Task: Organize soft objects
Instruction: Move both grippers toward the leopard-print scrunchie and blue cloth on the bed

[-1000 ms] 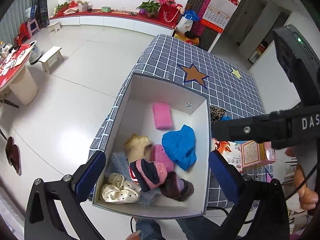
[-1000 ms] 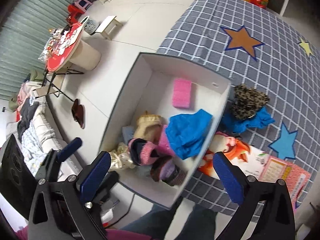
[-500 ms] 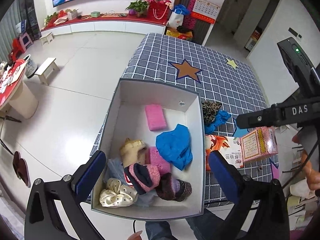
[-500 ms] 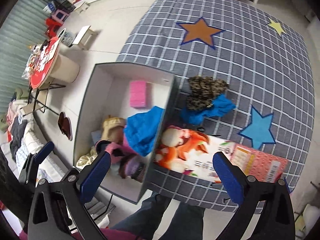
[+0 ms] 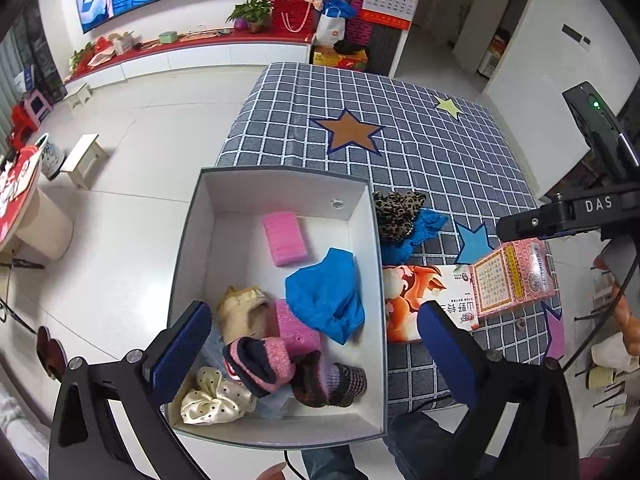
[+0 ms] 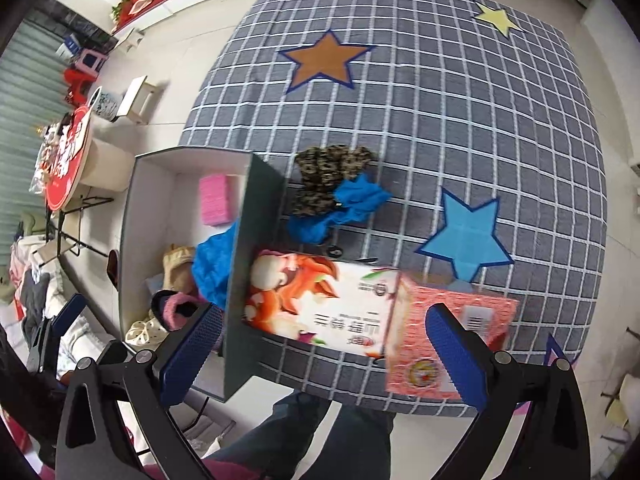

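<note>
A grey box with white inside (image 5: 362,216) (image 6: 256,208) sits at the near left edge of the checked table. It holds a pink sponge (image 5: 285,238), a blue cloth (image 5: 326,296), knitted socks (image 5: 260,364), a cream scrunchie (image 5: 210,402) and a tan item. Outside it on the cloth lie a leopard-print piece (image 6: 332,178) and a blue cloth (image 6: 340,210). My left gripper (image 5: 314,354) hangs open above the box's near end. My right gripper (image 6: 320,356) is open above the printed carton (image 6: 320,304), empty.
A pink carton (image 6: 444,344) lies beside the printed one near the table's front edge. The checked tablecloth (image 6: 460,100) with star patches stretches far and right. A person's legs (image 6: 320,432) stand below the edge. Stools, a round red table (image 6: 66,156) and a TV unit lie left.
Both views have risen and swung right. The right gripper has moved from above the box to above the cartons. The items in the box have not moved.
</note>
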Demonstrator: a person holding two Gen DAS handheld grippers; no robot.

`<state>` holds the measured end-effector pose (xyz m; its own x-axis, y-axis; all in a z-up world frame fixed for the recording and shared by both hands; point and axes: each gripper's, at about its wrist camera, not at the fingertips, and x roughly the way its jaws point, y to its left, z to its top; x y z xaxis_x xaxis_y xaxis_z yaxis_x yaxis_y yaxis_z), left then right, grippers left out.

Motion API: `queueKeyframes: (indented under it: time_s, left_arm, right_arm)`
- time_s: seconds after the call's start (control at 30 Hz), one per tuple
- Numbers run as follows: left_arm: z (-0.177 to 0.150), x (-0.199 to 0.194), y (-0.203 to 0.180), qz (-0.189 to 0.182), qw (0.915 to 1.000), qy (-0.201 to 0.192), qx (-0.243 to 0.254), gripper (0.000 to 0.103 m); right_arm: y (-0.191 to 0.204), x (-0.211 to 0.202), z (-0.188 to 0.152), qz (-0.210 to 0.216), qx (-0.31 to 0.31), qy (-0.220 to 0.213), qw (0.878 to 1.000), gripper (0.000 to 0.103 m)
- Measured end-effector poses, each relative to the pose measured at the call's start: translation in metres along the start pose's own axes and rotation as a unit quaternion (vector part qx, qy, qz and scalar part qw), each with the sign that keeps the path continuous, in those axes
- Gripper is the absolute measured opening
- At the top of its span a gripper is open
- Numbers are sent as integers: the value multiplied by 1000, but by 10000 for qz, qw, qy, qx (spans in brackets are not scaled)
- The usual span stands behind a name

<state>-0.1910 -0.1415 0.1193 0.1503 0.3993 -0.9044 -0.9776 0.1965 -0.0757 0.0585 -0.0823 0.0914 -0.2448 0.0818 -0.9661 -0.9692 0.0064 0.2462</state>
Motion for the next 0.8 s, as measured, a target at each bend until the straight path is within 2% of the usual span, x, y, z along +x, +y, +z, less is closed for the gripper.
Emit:
queueKeyframes:
  time_s: [0.4, 0.63, 0.8]
  left_arm:
    - [21, 18, -36, 76, 9986, 160, 490, 103]
    - [43, 42, -66, 119, 9947, 345, 963, 103]
    - [69, 62, -86, 342, 9896, 403, 1338, 103]
  right_arm:
    - [-64, -4, 2, -33, 525, 56, 9986, 103]
    - [-97, 10, 14, -7, 779, 324, 9964, 103]
    - [-108, 26, 32, 53, 748, 582, 9955, 103]
